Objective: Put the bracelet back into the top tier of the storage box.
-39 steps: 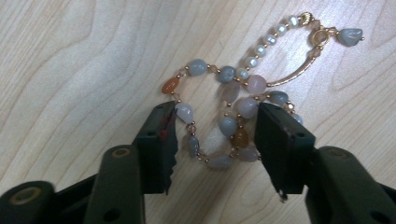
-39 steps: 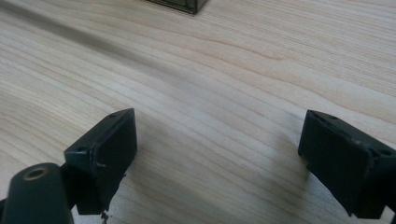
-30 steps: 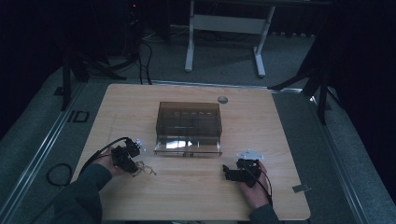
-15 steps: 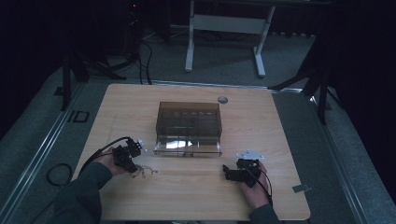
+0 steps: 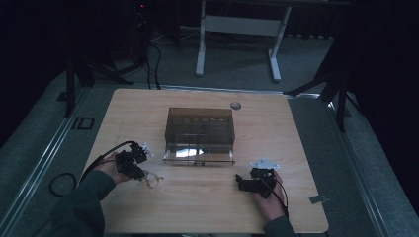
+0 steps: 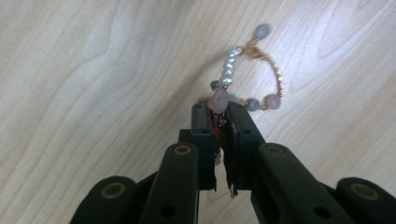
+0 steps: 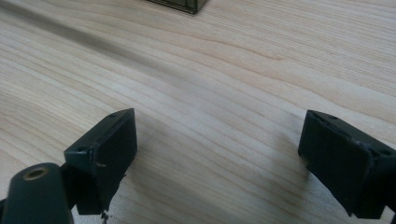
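A beaded bracelet [image 6: 227, 71] of pearl, grey and gold beads hangs against the wooden table [image 5: 197, 207], with a pinkish stone caught in the jaws. My left gripper [image 6: 218, 112] is shut on the bracelet, its jaws almost together. From above, the left gripper [image 5: 142, 173] sits at the table's front left with the bracelet [image 5: 152, 179] at its tips. My right gripper [image 7: 217, 135] stands open with bare wood between its jaws. The right gripper [image 5: 240, 182] rests at the front right, pointing left.
A smoky see-through box [image 5: 200, 129] with a clear tray at its front stands mid-table; its corner [image 7: 187, 4] lies beyond the right gripper. A small round grey disc [image 5: 235, 105] sits near the far edge. A tape scrap [image 5: 316, 199] lies at the front right.
My left gripper has risen a little, drawing the bracelet up with it. The right hand has kept still.
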Demonstrator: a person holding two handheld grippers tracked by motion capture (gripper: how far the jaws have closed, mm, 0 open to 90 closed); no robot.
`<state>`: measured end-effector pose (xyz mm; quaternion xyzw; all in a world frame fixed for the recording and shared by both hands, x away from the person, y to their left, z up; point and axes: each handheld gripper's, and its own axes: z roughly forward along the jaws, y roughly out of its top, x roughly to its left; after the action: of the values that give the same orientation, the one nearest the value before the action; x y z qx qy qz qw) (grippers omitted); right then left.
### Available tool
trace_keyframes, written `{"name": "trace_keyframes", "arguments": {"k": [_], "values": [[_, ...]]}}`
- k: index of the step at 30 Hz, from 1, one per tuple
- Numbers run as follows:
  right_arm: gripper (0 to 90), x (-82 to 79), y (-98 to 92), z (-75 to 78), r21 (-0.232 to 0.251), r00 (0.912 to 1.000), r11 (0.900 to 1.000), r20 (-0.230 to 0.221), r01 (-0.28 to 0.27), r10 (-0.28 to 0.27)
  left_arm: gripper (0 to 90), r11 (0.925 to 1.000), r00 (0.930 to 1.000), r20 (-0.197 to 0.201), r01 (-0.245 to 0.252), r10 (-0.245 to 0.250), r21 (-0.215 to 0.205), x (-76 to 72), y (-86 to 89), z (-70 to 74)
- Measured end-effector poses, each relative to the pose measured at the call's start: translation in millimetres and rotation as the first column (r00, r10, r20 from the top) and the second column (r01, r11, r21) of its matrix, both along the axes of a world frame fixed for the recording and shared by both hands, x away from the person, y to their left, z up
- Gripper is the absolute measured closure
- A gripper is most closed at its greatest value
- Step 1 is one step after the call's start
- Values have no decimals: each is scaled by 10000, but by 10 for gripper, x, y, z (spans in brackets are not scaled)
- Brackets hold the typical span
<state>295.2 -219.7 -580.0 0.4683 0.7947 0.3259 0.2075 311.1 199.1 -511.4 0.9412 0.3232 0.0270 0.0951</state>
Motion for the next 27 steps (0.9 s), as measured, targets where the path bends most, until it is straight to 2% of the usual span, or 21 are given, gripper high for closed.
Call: {"name": "trace_keyframes", "arguments": {"k": [14,27], "values": [[112,0,0,0,2,10000,10000,-1,2,-2,836,9999,9991,422,-35,42,-165,-12,15,245],[112,-1,3,1,30,10000,10000,-14,35,-35,836,9997,9983,574,-31,43,-225,-13,26,388]]}}
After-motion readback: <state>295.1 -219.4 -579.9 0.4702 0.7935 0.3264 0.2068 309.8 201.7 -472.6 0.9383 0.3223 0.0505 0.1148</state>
